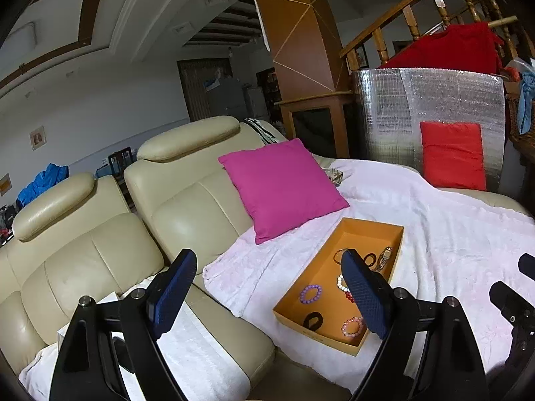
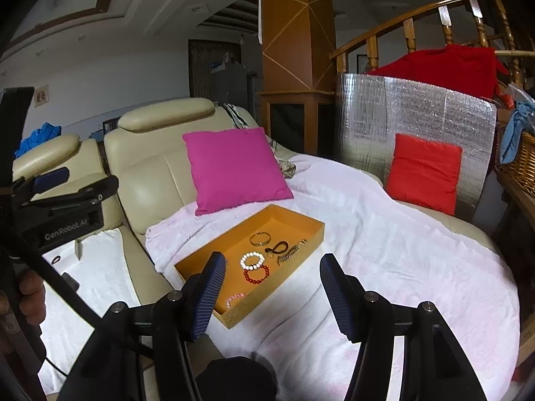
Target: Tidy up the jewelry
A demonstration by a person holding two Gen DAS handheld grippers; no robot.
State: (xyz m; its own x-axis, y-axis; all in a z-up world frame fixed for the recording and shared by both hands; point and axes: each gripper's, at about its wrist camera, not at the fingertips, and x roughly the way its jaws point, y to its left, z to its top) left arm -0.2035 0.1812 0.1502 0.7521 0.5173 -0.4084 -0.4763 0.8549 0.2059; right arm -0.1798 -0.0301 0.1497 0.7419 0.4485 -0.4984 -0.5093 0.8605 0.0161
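Observation:
An orange tray (image 1: pixel 354 234) (image 2: pixel 214 250) lies on the white blanket over the sofa. In it are a purple bead bracelet (image 1: pixel 311 293), a pink bead bracelet (image 1: pixel 352 326) (image 2: pixel 234 299), a white bead bracelet (image 2: pixel 251 260), a red bead bracelet (image 2: pixel 256 274), a gold bangle (image 2: pixel 260 238), a watch (image 1: pixel 384 258) (image 2: pixel 291 253) and black hair ties (image 1: pixel 312 320). My left gripper (image 1: pixel 267 295) is open and empty, above the tray's near left side. My right gripper (image 2: pixel 271 295) is open and empty, just in front of the tray.
A magenta cushion (image 1: pixel 281 185) (image 2: pixel 234 170) leans behind the tray. A red cushion (image 2: pixel 424 173) stands against a silver foil mat (image 2: pixel 418 120) at the right. A white box (image 2: pixel 97 267) lies on the cream sofa seat to the left.

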